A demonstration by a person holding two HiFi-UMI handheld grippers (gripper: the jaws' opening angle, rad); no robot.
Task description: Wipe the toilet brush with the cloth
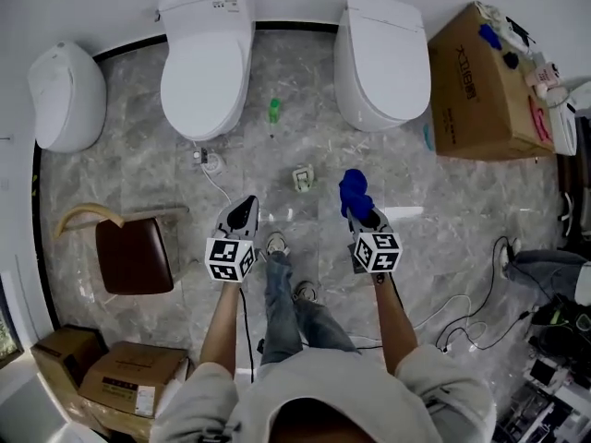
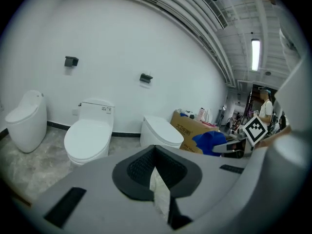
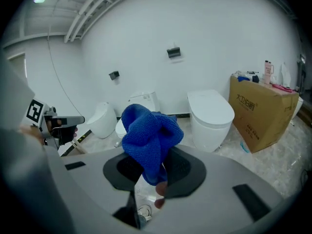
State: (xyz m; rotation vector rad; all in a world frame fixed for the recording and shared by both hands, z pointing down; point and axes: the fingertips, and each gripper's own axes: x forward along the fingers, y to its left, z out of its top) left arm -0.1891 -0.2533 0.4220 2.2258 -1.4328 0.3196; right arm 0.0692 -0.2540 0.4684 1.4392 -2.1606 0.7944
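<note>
My right gripper (image 1: pixel 360 210) is shut on a bunched blue cloth (image 1: pixel 354 190), which sticks out past its tips. In the right gripper view the cloth (image 3: pixel 148 140) fills the middle and hides the fingertips of that gripper (image 3: pixel 160 164). My left gripper (image 1: pixel 246 205) is held level with it, about a hand's width to the left; its jaws meet in a point with nothing between them (image 2: pixel 155 149). On the floor ahead, between the two grippers, stands a small white and green object (image 1: pixel 303 178), possibly the toilet brush in its holder seen from above.
Three white toilets line the far wall: left (image 1: pixel 66 95), middle (image 1: pixel 205 63), right (image 1: pixel 381 58). A cardboard box (image 1: pixel 480 81) stands at the far right and a green bottle (image 1: pixel 274 109) on the floor. A brown stool (image 1: pixel 134 255) is at left, cables (image 1: pixel 462 321) lie at right.
</note>
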